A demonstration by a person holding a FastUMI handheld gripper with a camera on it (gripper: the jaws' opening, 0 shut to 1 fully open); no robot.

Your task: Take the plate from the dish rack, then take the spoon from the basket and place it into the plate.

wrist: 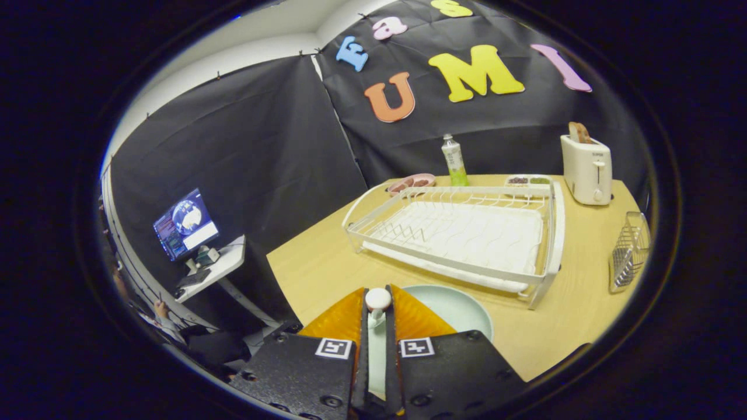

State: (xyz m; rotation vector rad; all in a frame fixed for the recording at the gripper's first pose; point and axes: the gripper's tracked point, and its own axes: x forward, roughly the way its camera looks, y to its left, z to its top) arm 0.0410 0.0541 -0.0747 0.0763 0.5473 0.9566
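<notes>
Jaws (378,309) closed on spoon (377,298), handle clamped between fingers; plate (461,306) on surface just ahead, beside jaws; dish rack (548,233) beyond, emptied; basket (630,251) well apart; remaining: lower spoon into plate

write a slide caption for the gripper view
Hand-held gripper shut on a white round-ended spoon above the pale green plate, before the empty white wire dish rack.
</notes>
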